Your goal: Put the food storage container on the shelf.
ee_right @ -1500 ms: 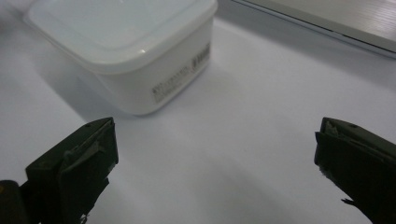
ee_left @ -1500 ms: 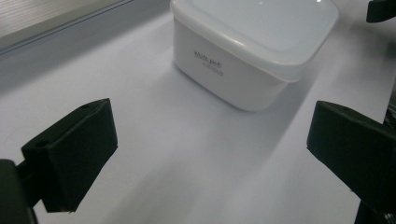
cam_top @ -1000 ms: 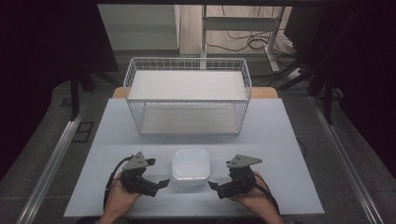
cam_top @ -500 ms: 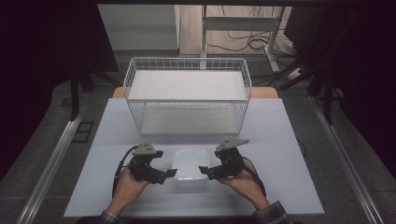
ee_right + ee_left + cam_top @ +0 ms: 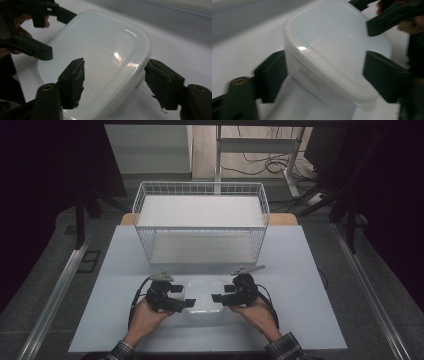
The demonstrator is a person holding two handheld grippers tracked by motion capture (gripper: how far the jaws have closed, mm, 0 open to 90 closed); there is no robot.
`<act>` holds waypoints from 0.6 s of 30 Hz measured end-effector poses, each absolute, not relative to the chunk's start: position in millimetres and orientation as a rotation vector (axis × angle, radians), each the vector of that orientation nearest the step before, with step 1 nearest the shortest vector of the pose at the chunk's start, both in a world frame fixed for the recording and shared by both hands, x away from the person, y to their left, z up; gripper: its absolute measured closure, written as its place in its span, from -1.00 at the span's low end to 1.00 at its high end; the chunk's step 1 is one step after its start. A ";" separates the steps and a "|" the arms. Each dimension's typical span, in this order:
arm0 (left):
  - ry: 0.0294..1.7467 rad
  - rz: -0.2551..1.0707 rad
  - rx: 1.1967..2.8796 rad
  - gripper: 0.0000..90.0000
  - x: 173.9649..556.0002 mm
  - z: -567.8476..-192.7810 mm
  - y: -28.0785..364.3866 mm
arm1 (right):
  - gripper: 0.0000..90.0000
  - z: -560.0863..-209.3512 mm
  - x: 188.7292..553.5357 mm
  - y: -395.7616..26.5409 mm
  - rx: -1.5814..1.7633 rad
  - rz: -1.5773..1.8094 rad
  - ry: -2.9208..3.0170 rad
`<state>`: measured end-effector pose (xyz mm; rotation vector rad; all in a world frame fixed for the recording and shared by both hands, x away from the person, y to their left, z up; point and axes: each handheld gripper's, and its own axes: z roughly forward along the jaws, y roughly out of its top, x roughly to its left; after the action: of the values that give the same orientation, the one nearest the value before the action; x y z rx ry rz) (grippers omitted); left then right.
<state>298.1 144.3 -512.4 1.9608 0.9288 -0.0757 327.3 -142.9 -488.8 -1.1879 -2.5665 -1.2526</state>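
High view: both claws (image 5: pixel 199 298) closing round container (image 5: pixel 202 287); contact unclear, blurred.

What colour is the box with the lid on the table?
The lidded box is milky, see-through white. It shows best in the right gripper view.

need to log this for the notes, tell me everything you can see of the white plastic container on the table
The container is a milky, translucent plastic box, squarish with rounded corners, its glossy lid on and catching glare. Faint raised lettering marks one side wall. It sits upright and level on the pale table, near the front edge, in front of the white wire basket and apart from it. The left gripper and the right gripper straddle its opposite ends; both have just been closing, jaws at its sides, though firm contact is unclear.
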 end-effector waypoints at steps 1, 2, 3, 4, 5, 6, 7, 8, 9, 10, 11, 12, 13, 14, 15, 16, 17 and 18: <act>0.937 -0.087 1.955 -0.42 297.6 -512.7 144.9 | -0.21 -489.1 327.1 -143.5 -1.205 -1.247 -2.546; 0.947 -0.102 1.950 -0.39 297.1 -512.7 146.0 | -0.16 -489.1 326.6 -145.0 -1.229 -1.231 -2.518; 0.954 -0.112 1.946 -0.34 296.3 -512.4 147.2 | -0.11 -489.0 325.6 -146.5 -1.250 -1.224 -2.495; 0.961 -0.120 1.940 -0.28 294.5 -511.6 149.0 | -0.03 -488.3 324.0 -148.3 -1.260 -1.216 -2.480; 0.963 -0.122 1.940 -0.20 293.2 -510.8 150.6 | 0.07 -487.0 321.7 -151.3 -1.270 -1.212 -2.466; 0.964 -0.127 1.933 -0.09 290.6 -509.6 152.7 | 0.15 -485.9 320.1 -153.3 -1.275 -1.209 -2.459; 0.959 -0.137 1.928 0.01 288.2 -508.6 155.2 | 0.23 -484.7 318.4 -156.0 -1.275 -1.203 -2.446; 0.951 -0.146 1.921 0.12 286.3 -507.9 158.2 | 0.32 -483.7 316.4 -158.7 -1.277 -1.206 -2.428; 0.948 -0.151 1.911 0.21 283.8 -507.3 159.8 | 0.40 -482.7 314.7 -161.6 -1.280 -1.212 -2.410; 0.951 -0.152 1.905 0.27 281.5 -506.3 160.4 | 0.45 -481.9 313.2 -164.0 -1.279 -1.217 -2.395; 0.958 -0.156 1.900 0.32 279.4 -505.0 161.1 | 0.48 -481.2 311.4 -165.5 -1.282 -1.220 -2.383; 0.962 -0.158 1.891 0.38 278.3 -504.5 161.8 | 0.52 -480.4 309.1 -166.6 -1.290 -1.226 -2.373; 0.965 -0.160 1.873 0.45 277.4 -504.2 163.4 | 0.56 -479.6 307.6 -167.4 -1.295 -1.231 -2.368; 0.970 -0.166 1.849 0.53 277.1 -504.1 165.1 | 0.61 -478.3 305.9 -168.6 -1.297 -1.241 -2.371; 0.976 -0.166 1.827 0.61 276.8 -503.8 166.1 | 0.67 -476.9 304.5 -169.7 -1.305 -1.256 -2.370; 0.982 -0.157 1.812 0.69 276.5 -503.2 166.4 | 0.73 -475.7 303.5 -170.5 -1.309 -1.272 -2.377; 0.987 -0.147 1.806 0.76 276.6 -502.7 165.9 | 0.75 -475.0 302.6 -170.5 -1.314 -1.291 -2.398; 0.997 -0.140 1.804 0.77 277.0 -502.4 165.3 | 0.75 -474.5 301.5 -169.2 -1.312 -1.298 -2.435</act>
<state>277.0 165.3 -502.4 1.8038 0.9966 -0.1397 301.5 -169.2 -474.5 -1.3116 -2.4352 -1.2980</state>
